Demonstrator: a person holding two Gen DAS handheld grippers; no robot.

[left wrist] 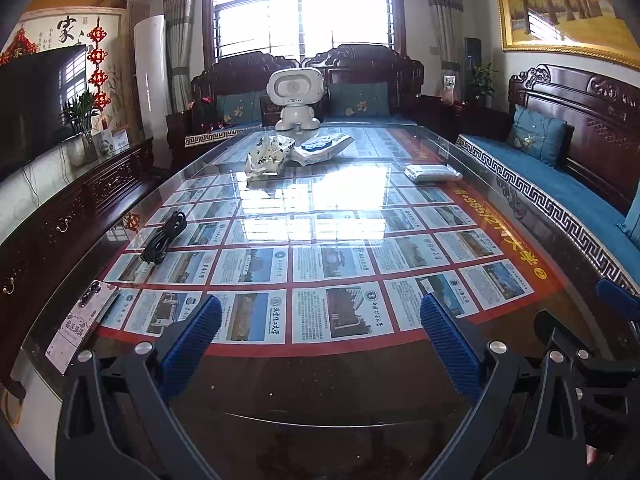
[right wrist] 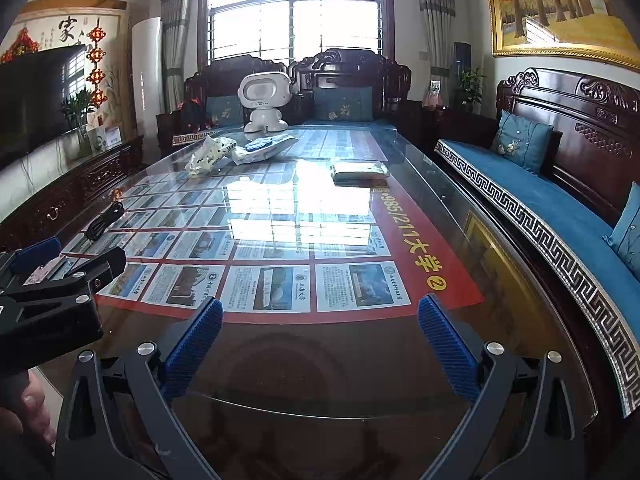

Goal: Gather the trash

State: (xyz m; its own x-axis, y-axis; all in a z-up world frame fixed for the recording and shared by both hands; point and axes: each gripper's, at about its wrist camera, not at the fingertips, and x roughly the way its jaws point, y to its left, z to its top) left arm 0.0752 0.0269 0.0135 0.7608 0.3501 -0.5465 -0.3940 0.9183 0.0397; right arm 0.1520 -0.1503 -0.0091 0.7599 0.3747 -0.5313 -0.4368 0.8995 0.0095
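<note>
The flat wrapper [left wrist: 318, 148] lies lengthwise across the table's [left wrist: 480, 200] far end.

Crumpled wrappers [left wrist: 269, 155] mid-table, far end

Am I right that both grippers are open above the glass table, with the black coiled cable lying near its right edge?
Not quite. The left gripper and right gripper are open above the glass table, but the black coiled cable lies near its left edge, as the left wrist view shows.
</note>
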